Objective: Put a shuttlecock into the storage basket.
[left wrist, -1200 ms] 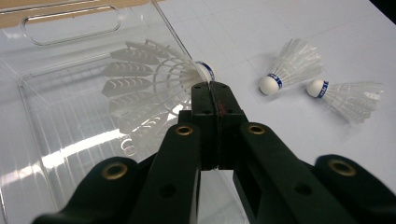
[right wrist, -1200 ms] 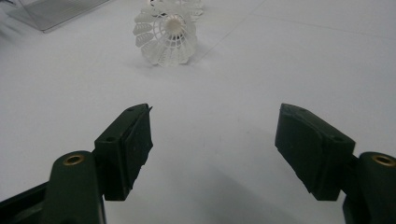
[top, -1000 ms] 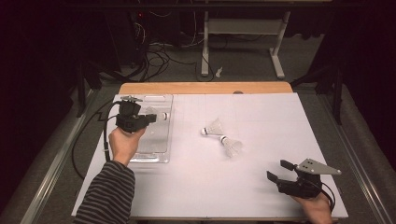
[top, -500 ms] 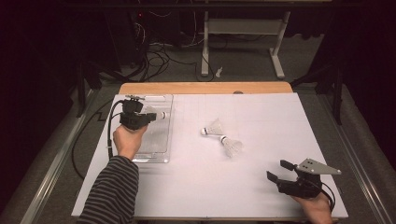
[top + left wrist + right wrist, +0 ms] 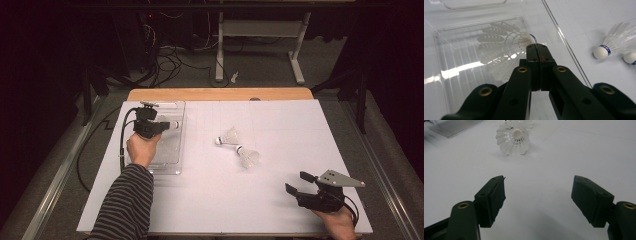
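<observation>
The clear plastic tray point(image 5: 172, 165) served as the landmark; it lay on the left part of the white table point(image 5: 210, 200), its long side running away from the person.

Nearest the person, well to the right of the tray and at the table's near edge, the right gripper point(image 5: 301, 183) rested low in the right hand point(image 5: 336, 223), its grey three-cornered plate point(image 5: 341, 178) on top. Its jaws stood wide apart with nothing between them; in the right gripper view the right gripper point(image 5: 537, 195) showed only bare white table between the two black pads.

Over the tray, the left hand point(image 5: 141, 149), coming out of a striped sleeve point(image 5: 122, 205), held the left gripper point(image 5: 167, 125) above the tray's far half. In the left gripper view the left gripper point(image 5: 536, 53) had its jaws pressed together, clamped on the rim of a white shuttlecock point(image 5: 501, 50), close to its blue-banded cork. The shuttlecock's skirt fanned out over the tray's ribbed floor point(image 5: 454, 75); whether it touched the floor could not be told. A black cable point(image 5: 122, 142) trailed from the left gripper back along the tray's left side.

Right of the tray, near the table's middle, two more shuttlecocks lay on the white surface just beside each other. The nearer shuttlecock point(image 5: 248, 157) had its skirt toward the right gripper, and the farther shuttlecock point(image 5: 228, 137) had its cork pointing toward the tray.

Beyond the tray's far end ran the table's wooden edge point(image 5: 220, 94), and past that a dark floor with loose cables point(image 5: 170, 55) and the white legs of a stand point(image 5: 257, 30).
</observation>
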Available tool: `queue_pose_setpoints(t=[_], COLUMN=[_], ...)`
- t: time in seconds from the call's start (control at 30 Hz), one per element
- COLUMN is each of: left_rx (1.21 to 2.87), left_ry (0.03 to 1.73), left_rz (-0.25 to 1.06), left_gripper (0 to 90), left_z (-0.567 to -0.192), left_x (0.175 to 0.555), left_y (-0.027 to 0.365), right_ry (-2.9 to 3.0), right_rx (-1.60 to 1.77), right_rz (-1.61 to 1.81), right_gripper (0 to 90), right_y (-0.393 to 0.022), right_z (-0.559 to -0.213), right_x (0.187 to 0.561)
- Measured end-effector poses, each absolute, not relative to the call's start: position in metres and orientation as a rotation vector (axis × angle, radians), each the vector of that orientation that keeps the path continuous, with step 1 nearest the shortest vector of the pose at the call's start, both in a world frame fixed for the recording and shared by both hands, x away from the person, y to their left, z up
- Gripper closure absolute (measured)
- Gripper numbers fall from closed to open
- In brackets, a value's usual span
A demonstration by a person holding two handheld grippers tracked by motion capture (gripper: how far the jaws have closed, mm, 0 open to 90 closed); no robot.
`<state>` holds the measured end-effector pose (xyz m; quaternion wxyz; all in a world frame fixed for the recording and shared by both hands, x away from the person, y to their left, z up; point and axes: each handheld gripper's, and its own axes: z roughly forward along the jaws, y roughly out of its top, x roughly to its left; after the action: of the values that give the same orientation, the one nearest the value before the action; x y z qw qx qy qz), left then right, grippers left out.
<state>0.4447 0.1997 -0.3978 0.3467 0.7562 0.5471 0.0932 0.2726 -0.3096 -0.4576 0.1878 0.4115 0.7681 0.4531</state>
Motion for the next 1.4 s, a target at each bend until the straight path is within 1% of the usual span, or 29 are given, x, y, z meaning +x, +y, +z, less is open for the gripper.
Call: queue_pose_setpoints(t=[0.37, 0.4, 0.47, 0.73, 1.03, 1.23, 1.4], left_rx=[1.964, 1.972, 1.992, 2.036, 2.059, 2.065, 2.052], left_ry=[1.426, 1.416, 1.393, 1.354, 1.327, 1.320, 1.309], left_rz=[0.215, 0.201, 0.217, 0.268, 0.294, 0.306, 0.303], left_gripper=[88.5, 86.6, 80.7, 68.0, 59.1, 55.3, 53.8], left_z=[-0.404, -0.404, -0.402, -0.391, -0.384, -0.381, -0.381], left_x=[0.450, 0.449, 0.446, 0.434, 0.425, 0.419, 0.414], left_y=[0.195, 0.194, 0.193, 0.188, 0.182, 0.182, 0.185], right_ry=[2.159, 2.158, 2.157, 2.157, 2.153, 2.153, 2.153], right_rx=[1.160, 1.162, 1.161, 1.158, 1.160, 1.160, 1.160], right_rz=[1.284, 1.284, 1.285, 1.285, 1.286, 1.286, 1.286], right_gripper=[27.6, 27.6, 27.6, 27.6, 27.6, 27.6, 27.6], right_y=[-0.310, -0.310, -0.310, -0.309, -0.310, -0.310, -0.310], right_z=[-0.457, -0.457, -0.457, -0.457, -0.457, -0.457, -0.457], right_x=[0.273, 0.273, 0.273, 0.272, 0.272, 0.272, 0.272])
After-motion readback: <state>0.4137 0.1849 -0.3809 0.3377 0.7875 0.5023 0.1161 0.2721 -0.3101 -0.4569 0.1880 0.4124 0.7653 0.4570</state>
